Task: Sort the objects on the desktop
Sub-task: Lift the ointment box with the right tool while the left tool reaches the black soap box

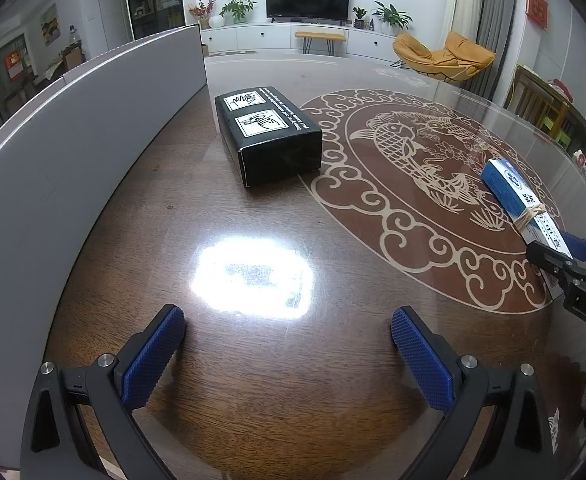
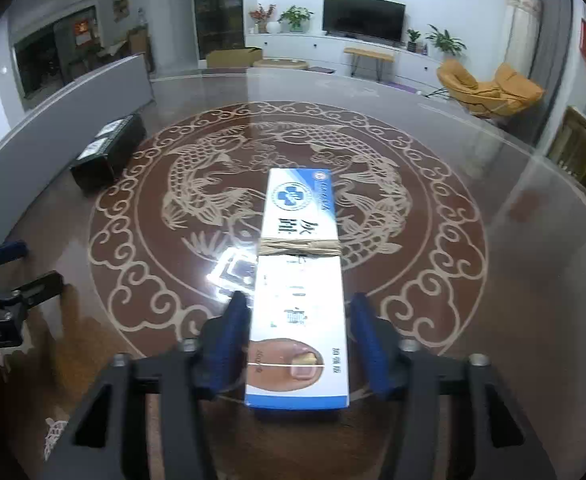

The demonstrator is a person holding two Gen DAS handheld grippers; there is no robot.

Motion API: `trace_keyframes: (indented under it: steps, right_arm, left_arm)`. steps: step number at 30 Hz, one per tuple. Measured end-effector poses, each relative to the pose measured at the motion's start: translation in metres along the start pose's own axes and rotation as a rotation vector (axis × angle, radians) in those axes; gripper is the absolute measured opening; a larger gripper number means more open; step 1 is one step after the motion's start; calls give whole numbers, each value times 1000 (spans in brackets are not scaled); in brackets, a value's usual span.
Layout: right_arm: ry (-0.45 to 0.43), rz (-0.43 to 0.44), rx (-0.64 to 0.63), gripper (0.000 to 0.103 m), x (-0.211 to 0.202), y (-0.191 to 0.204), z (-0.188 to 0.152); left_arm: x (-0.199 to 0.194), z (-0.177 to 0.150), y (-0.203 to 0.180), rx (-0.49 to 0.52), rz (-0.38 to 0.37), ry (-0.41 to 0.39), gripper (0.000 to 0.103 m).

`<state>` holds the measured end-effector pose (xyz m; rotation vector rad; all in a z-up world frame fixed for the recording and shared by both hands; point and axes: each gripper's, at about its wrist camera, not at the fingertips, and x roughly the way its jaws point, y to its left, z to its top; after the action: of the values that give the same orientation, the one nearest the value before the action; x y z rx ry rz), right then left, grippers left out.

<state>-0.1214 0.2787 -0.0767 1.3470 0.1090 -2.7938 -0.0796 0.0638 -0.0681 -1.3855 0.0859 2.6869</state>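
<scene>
Left wrist view, left to right: grey partition board [image 1: 73, 128] is curving along the left side of the frame, standing upright on the table [image 1: 253, 248] and closing off that edge. Black box [image 1: 269, 136] is lying flat in the upper centre, just right of the board's far end, with a narrow strip of bare wood between them. Left gripper [image 1: 289, 356] is sitting at the bottom of the frame, released, both blue pads wide apart with nothing between them, only open tabletop and a bright glare patch ahead. The wood from the pads up to the black box is lying bare. At the right edge the blue-and-white box [image 1: 521, 200] is lying flat on the carved fish pattern, well apart from the black box; the right gripper [image 1: 561, 252] is reaching in over its near end.

Right wrist view, left to right: left gripper's fingers [image 2: 33, 284] are showing at the left edge, well apart from the blue-and-white box [image 2: 299, 280]. Black box [image 2: 109, 152] is sitting upper left against the grey board [image 2: 53, 120]. Blue-and-white box, with a rubber band around its middle, is running lengthwise from frame centre down between the right gripper's [image 2: 301, 344] pads. Left pad looks almost against the box's edge, right pad is showing a small gap, so the jaws are straddling it, not clamping. Right half of the table is lying bare out to the rim.
</scene>
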Motion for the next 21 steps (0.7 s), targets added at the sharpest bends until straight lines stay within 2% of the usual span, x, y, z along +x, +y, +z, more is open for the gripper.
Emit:
trace_keyframes:
  steps: [1, 3, 9, 21]
  right_arm:
    - [3, -8, 11, 70, -3, 1, -3]
    - [20, 7, 45, 87, 2, -4, -2]
    - [43, 25, 21, 101, 0, 4, -10]
    - [48, 32, 17, 103, 3, 7, -10]
  left_arm:
    - [0, 0, 0, 0, 0, 0, 103]
    - [0, 0, 0, 0, 0, 0, 103]
    - [0, 0, 0, 0, 0, 0, 103]
    - [0, 0, 0, 0, 0, 0, 103]
